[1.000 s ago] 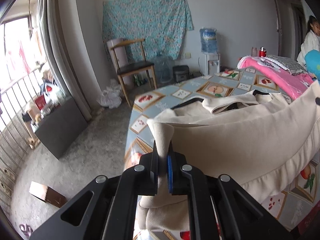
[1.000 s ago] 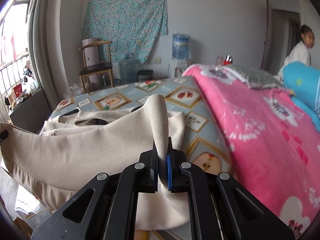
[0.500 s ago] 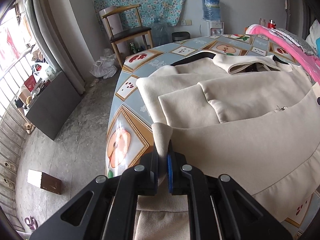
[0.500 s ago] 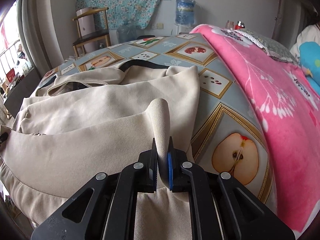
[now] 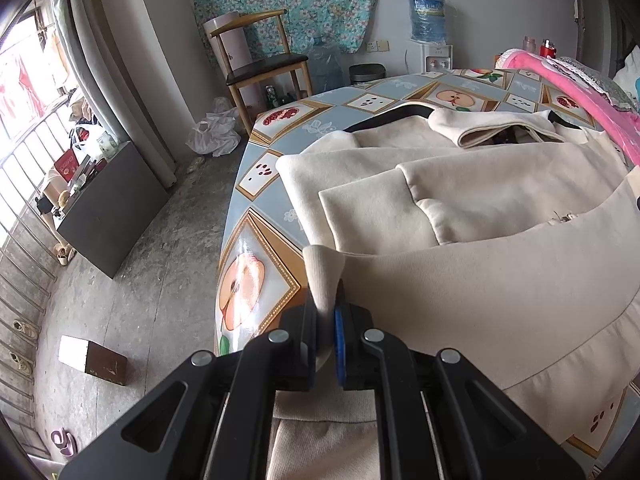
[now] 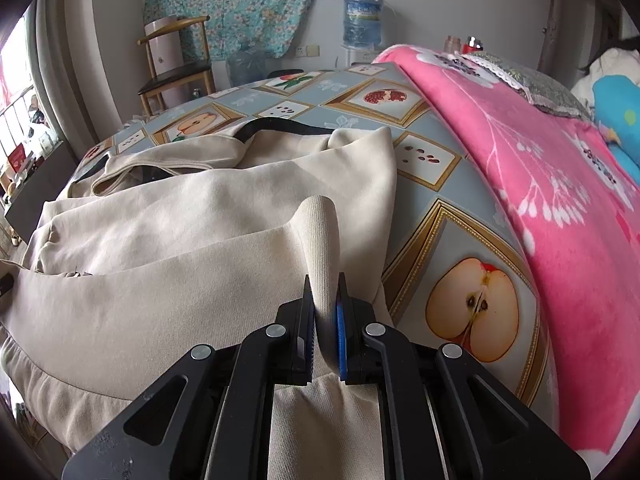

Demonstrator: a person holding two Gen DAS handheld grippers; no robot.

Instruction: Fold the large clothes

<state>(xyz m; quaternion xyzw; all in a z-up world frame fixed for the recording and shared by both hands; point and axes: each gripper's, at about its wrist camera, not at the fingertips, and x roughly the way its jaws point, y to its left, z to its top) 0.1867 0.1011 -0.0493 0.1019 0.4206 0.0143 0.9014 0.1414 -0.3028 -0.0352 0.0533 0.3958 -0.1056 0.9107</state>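
Note:
A large cream sweatshirt [image 5: 460, 272] lies spread on a table covered by a fruit-print cloth [image 5: 256, 268]. Its lower part is folded up over the body, and a sleeve lies across the chest. My left gripper [image 5: 325, 308] is shut on the ribbed hem at the garment's left corner, low over the table's near edge. In the right wrist view the same sweatshirt [image 6: 192, 248] fills the left half, and my right gripper [image 6: 325, 304] is shut on the ribbed hem at the right corner. A black-lined hood or collar [image 6: 276, 126] lies at the far end.
A pink blanket [image 6: 540, 184] lies along the table's right side, with a blue pillow [image 6: 616, 108] beyond. A wooden chair [image 5: 260, 64], water dispenser [image 5: 428, 32] and bin [image 5: 366, 72] stand by the far wall. The floor at left holds a dark cabinet [image 5: 108, 208] and a small box [image 5: 92, 360].
Both grippers came down and forward with the hem, laying the lifted lower part of the sweatshirt over its body. Over the last half second nothing moved.

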